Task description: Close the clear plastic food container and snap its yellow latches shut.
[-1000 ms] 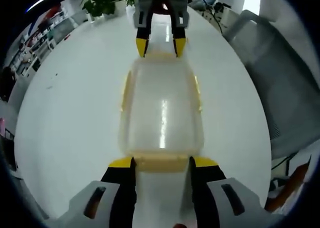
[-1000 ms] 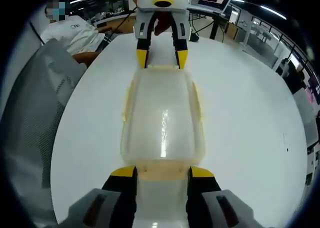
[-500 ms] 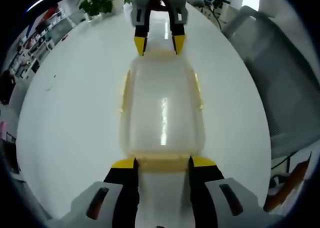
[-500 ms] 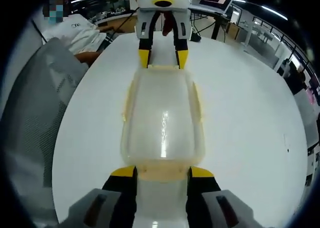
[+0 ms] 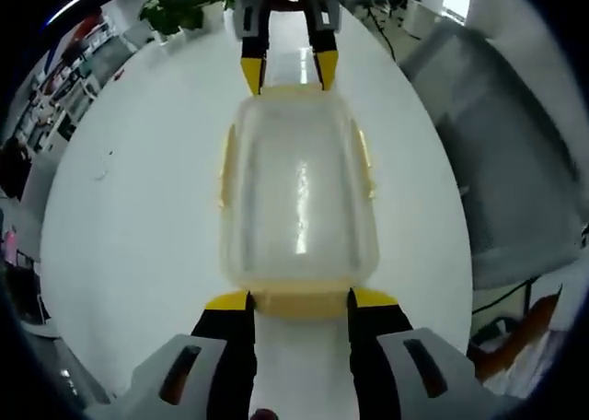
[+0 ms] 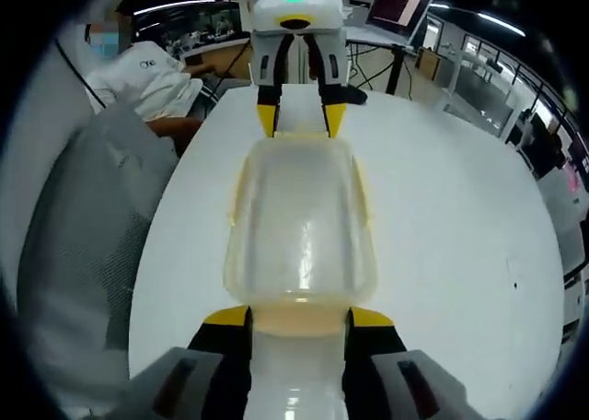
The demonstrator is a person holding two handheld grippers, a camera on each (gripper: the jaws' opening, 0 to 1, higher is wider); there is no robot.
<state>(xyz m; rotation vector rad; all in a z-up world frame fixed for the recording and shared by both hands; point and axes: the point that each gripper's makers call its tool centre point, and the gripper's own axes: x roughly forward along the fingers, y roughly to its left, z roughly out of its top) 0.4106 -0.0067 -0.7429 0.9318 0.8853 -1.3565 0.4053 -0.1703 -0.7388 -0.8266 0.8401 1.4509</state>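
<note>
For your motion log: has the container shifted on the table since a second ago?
Cannot tell. The container sits between both grippers as before; the plant and table shifted together, so the camera moved.

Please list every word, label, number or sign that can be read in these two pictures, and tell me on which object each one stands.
No text can be read with certainty.
White shirt of the seated person, right gripper view: a small dark mark on the chest, too blurred to read.
Laptop screen, right gripper view: reddish content, too small to read.
Clear plastic food container: no label visible.
</note>
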